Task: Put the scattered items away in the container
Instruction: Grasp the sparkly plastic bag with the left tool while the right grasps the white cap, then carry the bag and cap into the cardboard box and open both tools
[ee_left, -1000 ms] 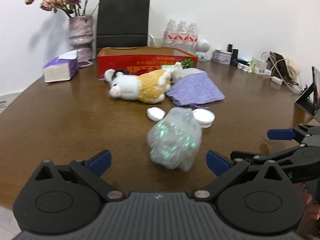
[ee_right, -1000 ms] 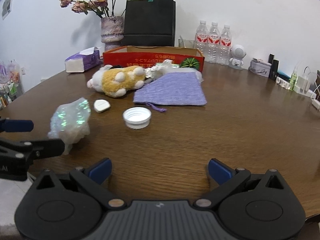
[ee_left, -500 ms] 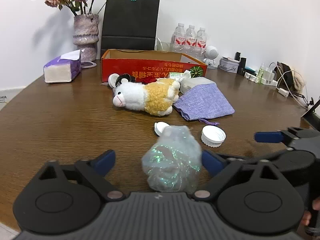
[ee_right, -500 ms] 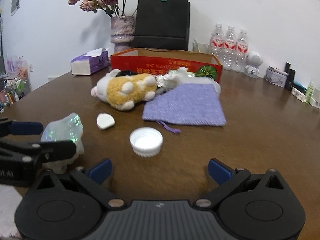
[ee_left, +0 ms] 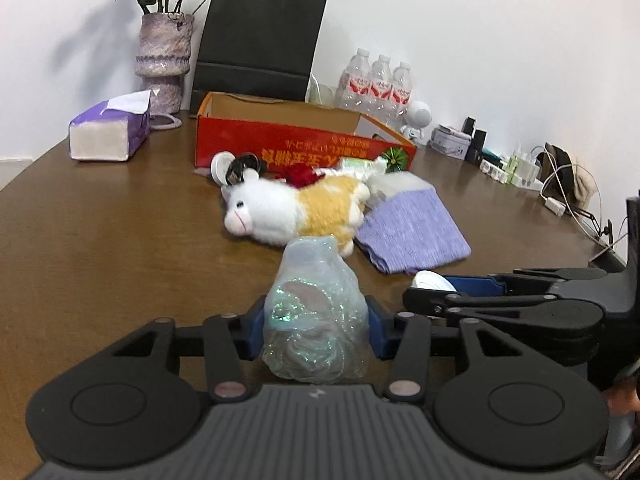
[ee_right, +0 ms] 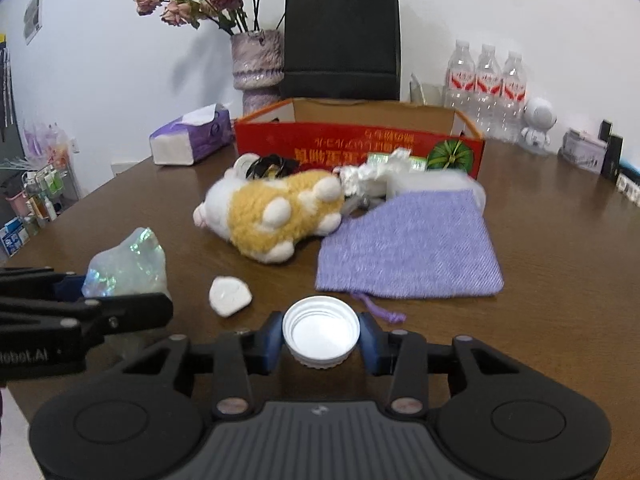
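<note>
My left gripper [ee_left: 316,330] is shut on an iridescent plastic bundle [ee_left: 316,320], which also shows in the right wrist view [ee_right: 128,266]. My right gripper [ee_right: 321,338] is shut on a white jar lid [ee_right: 321,332] that rests on the table. The open red cardboard box [ee_left: 296,148] stands at the back, also in the right wrist view [ee_right: 356,144]. A white and yellow plush toy [ee_left: 292,210], a purple cloth pouch [ee_right: 412,248] and a small white pebble-like piece [ee_right: 230,295] lie in front of the box.
A tissue pack [ee_left: 110,132], a vase of dried flowers [ee_left: 162,64], a black paper bag [ee_left: 256,44], three water bottles [ee_left: 380,80] and a small white robot figure [ee_left: 418,118] stand at the back. Chargers and cables [ee_left: 532,172] lie at the right edge.
Both grippers moved forward and closed. The left one took hold of the plastic bundle. The right one closed on the white lid.
</note>
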A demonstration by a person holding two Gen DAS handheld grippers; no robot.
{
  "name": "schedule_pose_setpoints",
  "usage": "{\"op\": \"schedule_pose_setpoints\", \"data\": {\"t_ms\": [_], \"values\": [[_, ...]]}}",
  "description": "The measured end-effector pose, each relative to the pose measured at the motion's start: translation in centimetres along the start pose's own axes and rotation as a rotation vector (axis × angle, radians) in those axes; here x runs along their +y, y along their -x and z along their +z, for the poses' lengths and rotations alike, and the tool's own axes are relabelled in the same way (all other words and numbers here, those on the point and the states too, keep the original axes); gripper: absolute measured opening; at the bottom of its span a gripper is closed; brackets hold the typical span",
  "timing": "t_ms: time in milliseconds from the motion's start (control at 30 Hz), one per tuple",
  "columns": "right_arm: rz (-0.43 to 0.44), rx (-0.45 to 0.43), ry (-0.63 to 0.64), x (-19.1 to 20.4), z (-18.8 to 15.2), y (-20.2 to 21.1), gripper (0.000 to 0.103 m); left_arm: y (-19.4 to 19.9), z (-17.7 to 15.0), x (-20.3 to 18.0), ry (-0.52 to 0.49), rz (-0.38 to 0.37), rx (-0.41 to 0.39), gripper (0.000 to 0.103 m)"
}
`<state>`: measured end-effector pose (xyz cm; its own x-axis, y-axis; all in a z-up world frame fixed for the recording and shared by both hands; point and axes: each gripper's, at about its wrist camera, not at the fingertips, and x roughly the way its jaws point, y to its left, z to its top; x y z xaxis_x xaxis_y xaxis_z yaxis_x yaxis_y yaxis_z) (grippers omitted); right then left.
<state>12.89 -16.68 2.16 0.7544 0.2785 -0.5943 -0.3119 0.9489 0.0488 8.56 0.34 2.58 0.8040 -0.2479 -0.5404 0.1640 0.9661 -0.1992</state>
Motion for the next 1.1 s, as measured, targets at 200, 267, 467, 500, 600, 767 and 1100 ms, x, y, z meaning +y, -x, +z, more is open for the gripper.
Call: {"op": "schedule_pose_setpoints", "data": {"t_ms": [200, 267, 467, 500, 600, 767, 1100], "values": [[-0.006, -0.038, -0.004, -0.7, 2.2, -0.1, 0.039, -0.6, 2.2, 0.4, -0.003, -0.018, -0.032, 0.05], [-0.002, -0.052, -0.014, -1.1, 3.5, -0.2, 0.039, -0.8, 3.2, 0.5, -0.002, -0.025, -0.053, 0.05], [-0.003, -0.131, -0.002, -2.6, 8.0, -1.2, 0.039, -2.8, 7.8, 0.7, 0.01, -0.027, -0.117, 0.05], [-0.003, -0.142, 0.001, -3.0, 8.9, -1.6, 0.039, -3.2, 8.6, 0.7, 0.011, -0.028, -0.128, 0.05], [-0.016, -0.165, 0.005, -3.8, 11.7, -3.2, 0.039, -4.8, 11.4, 1.0, 0.018, -0.024, -0.164, 0.05], [-0.044, -0.181, -0.022, -5.3, 16.4, -7.2, 0.039, -9.0, 16.0, 2.3, 0.072, 0.005, -0.203, 0.05], [-0.077, -0.008, -0.026, -8.4, 21.9, -18.0, 0.039, -20.3, 21.4, 4.8, 0.094, 0.095, -0.047, 0.05]]}}
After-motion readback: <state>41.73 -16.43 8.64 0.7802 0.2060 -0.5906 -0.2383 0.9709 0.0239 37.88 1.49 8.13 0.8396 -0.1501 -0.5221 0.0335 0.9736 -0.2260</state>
